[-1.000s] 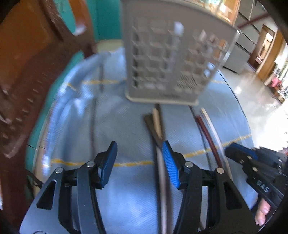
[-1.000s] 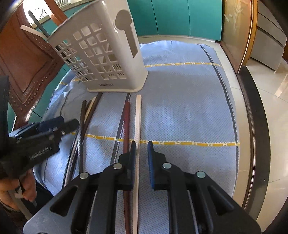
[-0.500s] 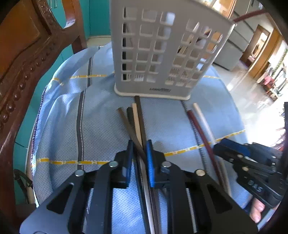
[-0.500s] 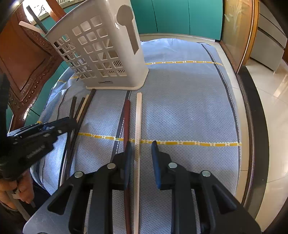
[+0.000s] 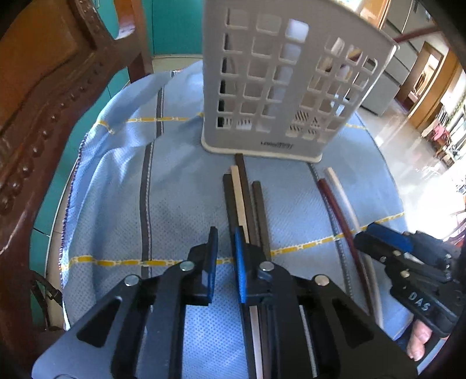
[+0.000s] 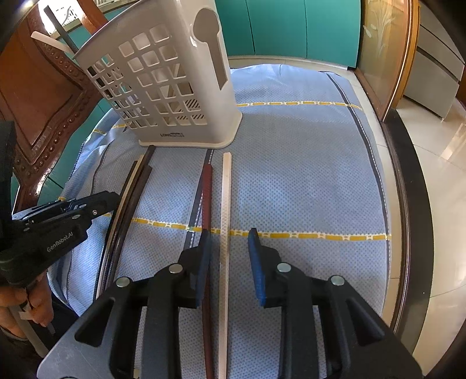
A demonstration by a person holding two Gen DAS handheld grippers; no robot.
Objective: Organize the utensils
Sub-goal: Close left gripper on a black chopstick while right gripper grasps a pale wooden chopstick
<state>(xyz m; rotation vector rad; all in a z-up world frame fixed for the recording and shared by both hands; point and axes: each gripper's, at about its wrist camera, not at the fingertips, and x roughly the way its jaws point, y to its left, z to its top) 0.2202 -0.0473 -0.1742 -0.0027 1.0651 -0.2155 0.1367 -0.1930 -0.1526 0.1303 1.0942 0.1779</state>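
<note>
A white slotted utensil holder (image 5: 288, 87) (image 6: 163, 87) stands on a blue cloth (image 5: 180, 189) (image 6: 291, 175) and holds a white stick and a dark one. Several dark and cream chopsticks (image 5: 244, 201) (image 6: 131, 198) lie bunched in front of it. A maroon chopstick (image 6: 206, 198) (image 5: 337, 210) and a white chopstick (image 6: 225, 204) (image 5: 343, 195) lie side by side. My left gripper (image 5: 225, 236) is nearly shut and empty, just left of the dark bunch. My right gripper (image 6: 228, 236) is open astride the white chopstick, its left finger over the maroon one.
A carved wooden chair back (image 5: 43, 96) (image 6: 38, 96) stands close on the left of the table. Teal panels (image 6: 291, 26) are behind. The table's dark rim (image 6: 407, 189) and tiled floor lie to the right.
The left gripper closed from wide open, seemed to pinch a dark chopstick, then shifted left with nothing between its jaws. The right gripper has opened around the white chopstick.
</note>
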